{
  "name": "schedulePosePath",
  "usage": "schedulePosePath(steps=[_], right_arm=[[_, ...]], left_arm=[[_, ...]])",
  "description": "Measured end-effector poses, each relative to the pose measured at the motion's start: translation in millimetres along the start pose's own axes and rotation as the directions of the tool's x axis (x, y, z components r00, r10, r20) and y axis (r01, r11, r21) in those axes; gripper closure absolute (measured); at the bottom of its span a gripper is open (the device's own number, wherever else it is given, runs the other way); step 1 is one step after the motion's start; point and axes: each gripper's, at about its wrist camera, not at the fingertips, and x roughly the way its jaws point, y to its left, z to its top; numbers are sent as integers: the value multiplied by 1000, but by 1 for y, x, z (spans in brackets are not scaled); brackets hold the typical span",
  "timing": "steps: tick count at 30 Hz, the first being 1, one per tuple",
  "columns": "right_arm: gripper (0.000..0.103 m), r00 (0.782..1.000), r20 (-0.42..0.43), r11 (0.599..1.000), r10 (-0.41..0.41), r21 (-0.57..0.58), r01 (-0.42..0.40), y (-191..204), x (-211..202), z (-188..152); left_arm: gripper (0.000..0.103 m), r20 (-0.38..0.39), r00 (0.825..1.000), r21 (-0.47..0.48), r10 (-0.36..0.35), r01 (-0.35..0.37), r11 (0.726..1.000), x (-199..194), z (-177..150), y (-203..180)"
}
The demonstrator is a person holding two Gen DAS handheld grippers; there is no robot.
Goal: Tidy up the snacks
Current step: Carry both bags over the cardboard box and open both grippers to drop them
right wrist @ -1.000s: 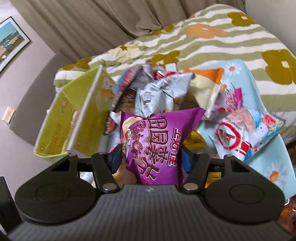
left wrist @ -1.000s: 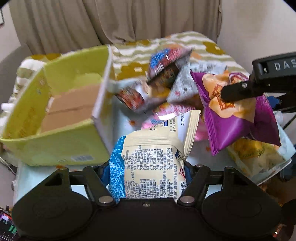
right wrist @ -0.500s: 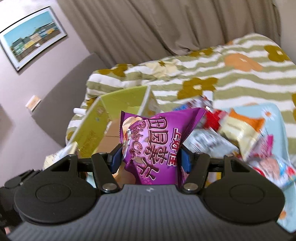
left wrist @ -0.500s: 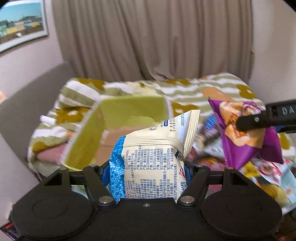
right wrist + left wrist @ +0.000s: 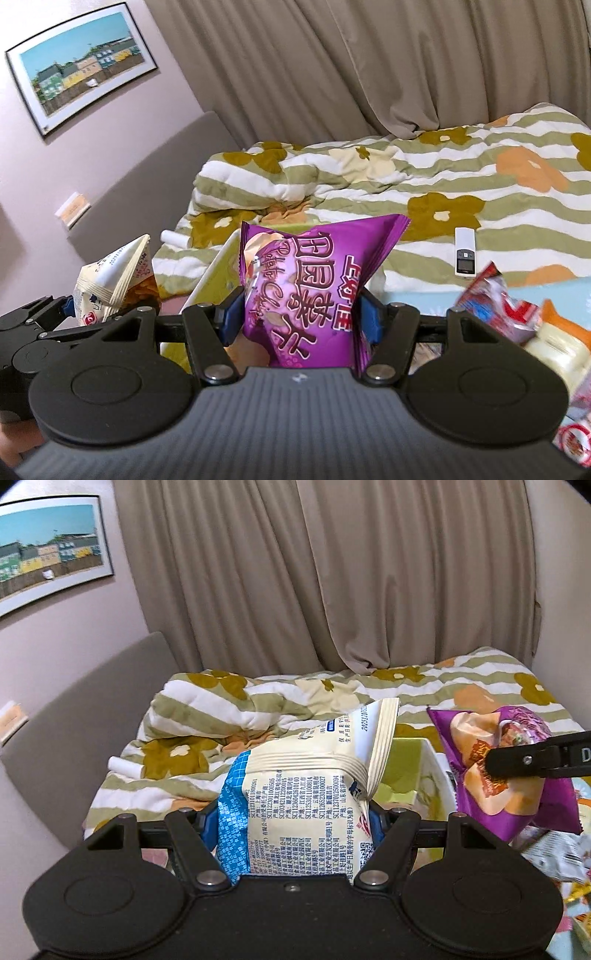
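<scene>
At lower centre of the left wrist view, one cream and blue snack bag (image 5: 303, 805) stands upright between the blue pads of the left gripper (image 5: 291, 823), whose jaws are closed onto its sides, its crimped top edge tilting toward the upper right. One purple chip bag (image 5: 306, 295) fills the same spot in the right wrist view, pinched between the two blue pads of the right gripper (image 5: 301, 317), jaws narrowed to the width of the bag, printed face toward the camera. Each bag also shows in the other view: the purple one (image 5: 506, 771) at the right edge, a black finger of the right gripper (image 5: 532, 762) across it, and the cream one (image 5: 114, 284) at lower left, held by the left gripper (image 5: 74, 314). Both grippers are held level and side by side, pointing toward the bed, the left one slightly ahead. Just behind the bags sits one yellow-green cardboard box (image 5: 410, 768), its white-edged flap (image 5: 218, 273) rising beside the purple bag. At lower right lies a loose heap of snack packets (image 5: 524, 317), too blurred to count. Beyond spreads one striped floral quilt (image 5: 424, 184), with a white remote (image 5: 464, 256) on it. One beige curtain (image 5: 332, 572) hangs behind, and one framed picture (image 5: 81, 81) sits at upper left.
</scene>
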Motion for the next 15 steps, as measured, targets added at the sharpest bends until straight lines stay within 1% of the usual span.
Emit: schedulePosePath(steps=[6,10,13,15], right_arm=[[26,996,-8,996,-90,19,91,17,52,18],[26,987,-22,986,-161,50,162,18,75,21],[26,976,-38,974,-213,72,215,15,89,20],[26,970,-50,966,-240,85,244,11,95,19]], left_arm=[[28,-51,995,24,-86,87,996,67,20,16],[27,-95,986,67,-139,146,987,114,26,11],[26,-131,976,86,-175,188,978,144,24,7],[18,-156,970,95,-187,203,975,160,21,5]])
